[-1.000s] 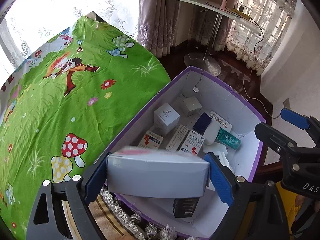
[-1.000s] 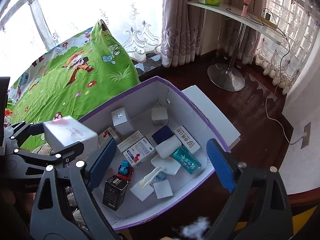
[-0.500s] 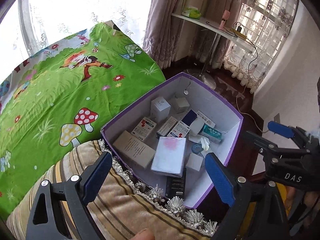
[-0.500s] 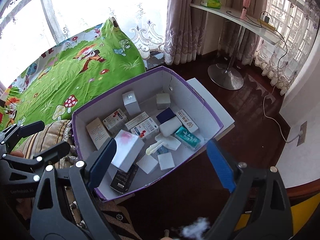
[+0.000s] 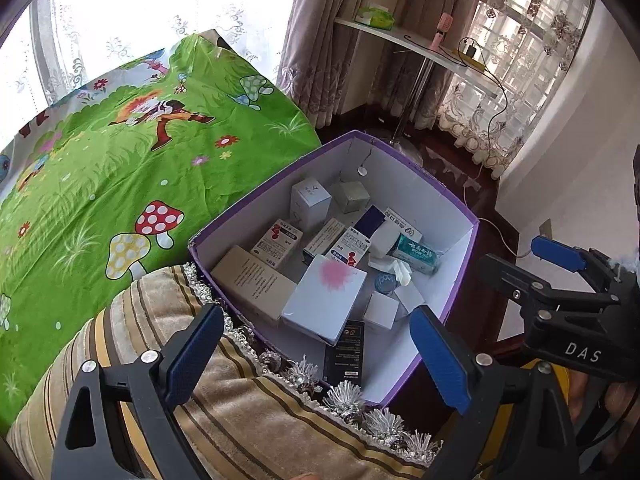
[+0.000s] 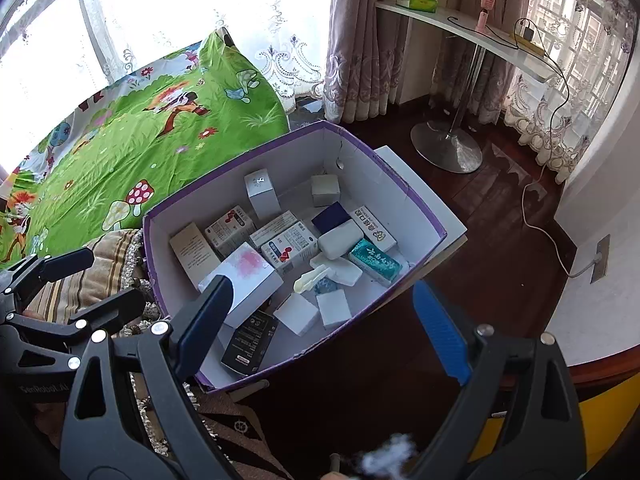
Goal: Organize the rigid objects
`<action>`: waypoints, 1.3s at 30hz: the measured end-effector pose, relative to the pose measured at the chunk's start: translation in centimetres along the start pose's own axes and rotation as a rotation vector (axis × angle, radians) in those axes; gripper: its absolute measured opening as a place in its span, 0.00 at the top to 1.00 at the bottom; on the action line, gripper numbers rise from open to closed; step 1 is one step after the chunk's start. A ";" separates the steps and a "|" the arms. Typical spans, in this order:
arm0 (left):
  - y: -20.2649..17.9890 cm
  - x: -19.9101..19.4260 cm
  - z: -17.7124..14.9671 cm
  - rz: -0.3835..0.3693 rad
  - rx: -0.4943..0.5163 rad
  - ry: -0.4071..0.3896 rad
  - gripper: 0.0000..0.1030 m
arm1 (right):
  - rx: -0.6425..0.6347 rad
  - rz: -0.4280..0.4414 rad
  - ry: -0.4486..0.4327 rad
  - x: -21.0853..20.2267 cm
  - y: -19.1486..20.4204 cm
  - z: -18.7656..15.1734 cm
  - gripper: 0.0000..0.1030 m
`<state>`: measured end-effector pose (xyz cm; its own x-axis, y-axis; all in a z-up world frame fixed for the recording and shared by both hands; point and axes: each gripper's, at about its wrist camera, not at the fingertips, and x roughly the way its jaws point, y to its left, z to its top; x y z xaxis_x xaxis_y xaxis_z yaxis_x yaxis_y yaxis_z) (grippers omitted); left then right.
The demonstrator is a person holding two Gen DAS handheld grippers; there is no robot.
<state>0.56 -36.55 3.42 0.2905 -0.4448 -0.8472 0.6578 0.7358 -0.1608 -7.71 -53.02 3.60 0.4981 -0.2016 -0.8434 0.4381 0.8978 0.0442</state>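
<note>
A purple-rimmed white box (image 5: 460, 292) (image 6: 424, 220) holds several small cartons and packets. A pale box with a pink blotch (image 5: 325, 303) (image 6: 242, 277) lies tilted on top of them near the front. A black carton (image 5: 344, 354) (image 6: 250, 343) lies beside it, and a tan carton (image 5: 252, 282) leans on the left wall. My left gripper (image 5: 316, 358) is open and empty, held back above the box's near edge. My right gripper (image 6: 322, 324) is open and empty above the box's front right side.
A green cartoon bedsheet (image 5: 100, 168) lies to the left. A striped cushion with silver tassels (image 5: 248, 412) sits by the box's near edge. Dark wood floor (image 6: 492, 216), a white side table on a metal stand (image 6: 456, 136), curtains and a wall cable lie beyond.
My left gripper let go of the pale pink-blotched box, which now lies in the purple box. Both grippers have pulled back and up from it.
</note>
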 end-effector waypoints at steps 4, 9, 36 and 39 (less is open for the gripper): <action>-0.1 0.1 0.0 -0.001 0.004 0.004 0.08 | 0.006 0.002 0.004 0.1 -0.2 0.0 0.10; 0.0 0.2 -0.1 -0.003 0.003 0.011 0.07 | 0.004 0.003 0.003 0.1 -0.1 0.0 0.10; 0.0 0.4 -0.2 -0.005 0.009 0.017 0.07 | 0.013 0.004 0.016 0.5 -0.1 -0.2 0.10; 0.0 0.5 -0.2 -0.004 0.010 0.022 0.06 | 0.018 0.006 0.016 0.4 -0.3 -0.3 0.10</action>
<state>0.59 -36.68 2.92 0.2725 -0.4368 -0.8573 0.6661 0.7286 -0.1595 -7.80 -53.27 3.08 0.4884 -0.1899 -0.8517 0.4491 0.8915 0.0588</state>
